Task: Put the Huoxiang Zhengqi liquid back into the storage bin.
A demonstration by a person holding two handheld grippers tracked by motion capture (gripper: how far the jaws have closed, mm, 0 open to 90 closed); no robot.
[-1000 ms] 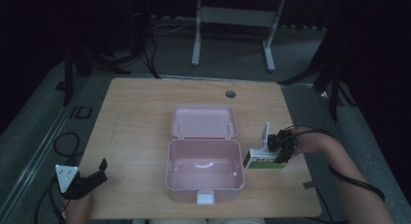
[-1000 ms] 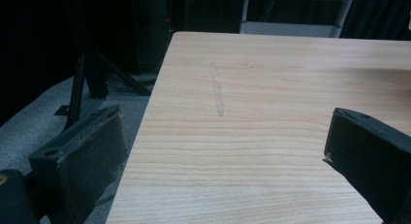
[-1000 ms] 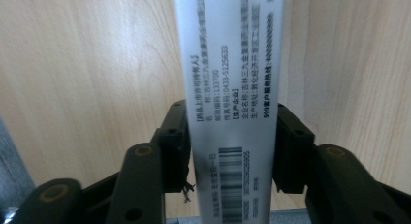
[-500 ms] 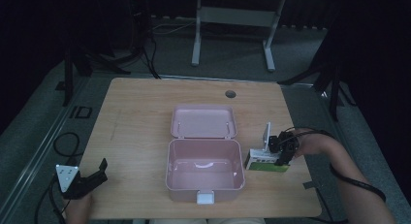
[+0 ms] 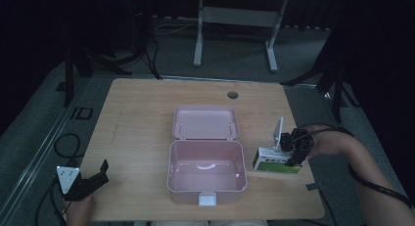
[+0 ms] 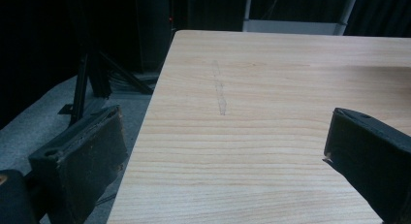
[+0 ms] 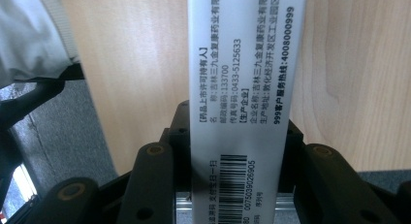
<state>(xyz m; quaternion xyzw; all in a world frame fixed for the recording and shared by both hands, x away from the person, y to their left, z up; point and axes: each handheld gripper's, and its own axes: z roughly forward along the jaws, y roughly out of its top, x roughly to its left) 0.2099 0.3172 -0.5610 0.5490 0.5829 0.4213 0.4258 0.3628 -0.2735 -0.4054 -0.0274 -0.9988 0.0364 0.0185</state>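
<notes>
White-and-green cardboard medicine box has been dropped slightly toward the table, clamped in right gripper, likely for open pink plastic case; left gripper is held wide, idle.

The light wooden rectangular table is standing on a grey carpeted floor. A round dark cable hole is sitting near the table's far edge. A faint grey scuff mark is showing on the wood. A white metal frame is standing beyond the table. Black cables are lying on the floor beside the table's left edge.
</notes>
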